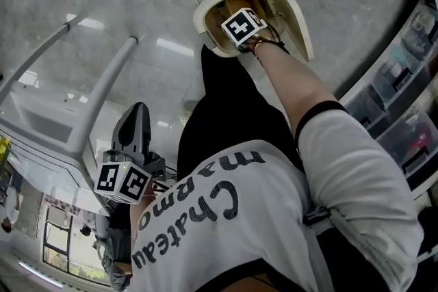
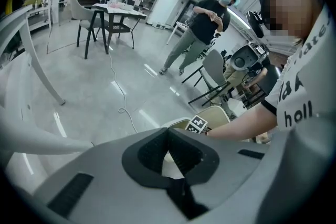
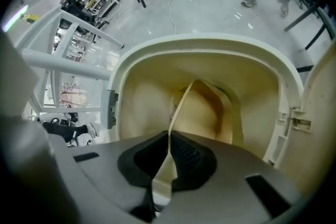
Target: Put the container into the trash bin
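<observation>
Right gripper (image 3: 169, 136): the jaws are pressed onto the thin tan wall of the container (image 3: 210, 107), which runs edge-on between the pads. Just beyond the jaw tips the container's rim opens into a loop. The loop hangs inside the mouth of the cream trash bin (image 3: 210, 42). Open room shows between the loop and the bin's inner wall on both sides of the jaws. Contact with the bin floor cannot be determined. The bin's rim arches above and ahead of the jaws. Its raised lid (image 3: 320, 97) stands to the right of the jaws, hinge hardware facing in. In the head view this gripper's marker cube (image 1: 243, 27) sits over the bin opening.

Left gripper (image 2: 168, 131): the jaws are closed tip to tip with nothing between them. It is held low at the person's side, well apart from the bin. A white frame tube (image 2: 42, 78) crosses to the left of its jaws. Ahead of the tips lie the bin and the right forearm (image 2: 236, 126).

Farther ahead of the left jaws is bare polished floor (image 2: 79, 76) with a loose cable (image 2: 118, 94) across it. Beyond that stand a table with chairs (image 2: 110, 13) and a standing person (image 2: 202, 23).
</observation>
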Demonstrator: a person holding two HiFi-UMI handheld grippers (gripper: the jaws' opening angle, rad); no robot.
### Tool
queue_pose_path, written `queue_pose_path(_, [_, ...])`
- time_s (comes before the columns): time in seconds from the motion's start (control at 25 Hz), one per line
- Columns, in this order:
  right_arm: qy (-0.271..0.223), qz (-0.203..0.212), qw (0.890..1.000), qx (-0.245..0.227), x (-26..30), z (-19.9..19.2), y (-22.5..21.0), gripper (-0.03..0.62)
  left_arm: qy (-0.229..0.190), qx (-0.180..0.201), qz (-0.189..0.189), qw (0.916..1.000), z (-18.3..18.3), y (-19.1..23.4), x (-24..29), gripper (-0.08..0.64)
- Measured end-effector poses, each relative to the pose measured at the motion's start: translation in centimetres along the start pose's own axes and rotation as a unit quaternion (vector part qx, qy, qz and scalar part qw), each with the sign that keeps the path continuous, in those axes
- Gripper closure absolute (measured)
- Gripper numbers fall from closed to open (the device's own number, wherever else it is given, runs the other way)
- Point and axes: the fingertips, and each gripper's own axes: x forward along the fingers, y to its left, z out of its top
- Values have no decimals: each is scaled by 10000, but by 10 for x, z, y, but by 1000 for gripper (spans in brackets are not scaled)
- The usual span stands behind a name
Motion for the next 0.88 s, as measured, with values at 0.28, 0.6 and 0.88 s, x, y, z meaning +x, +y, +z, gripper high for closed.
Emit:
queue_pose_path(0.28, [300, -313, 9984, -367, 29, 9, -12, 558, 290, 74, 84, 9995, -8, 8, 10, 537])
queue_pose_path(0.6, [653, -721, 9869, -1284, 61, 3, -24, 558, 623, 525, 10, 9967, -14, 2, 20, 537])
queue_pose_path(0.88, [698, -869, 9876, -1105, 76, 2, -35, 558, 781, 645, 52, 9948, -20, 7, 22, 537])
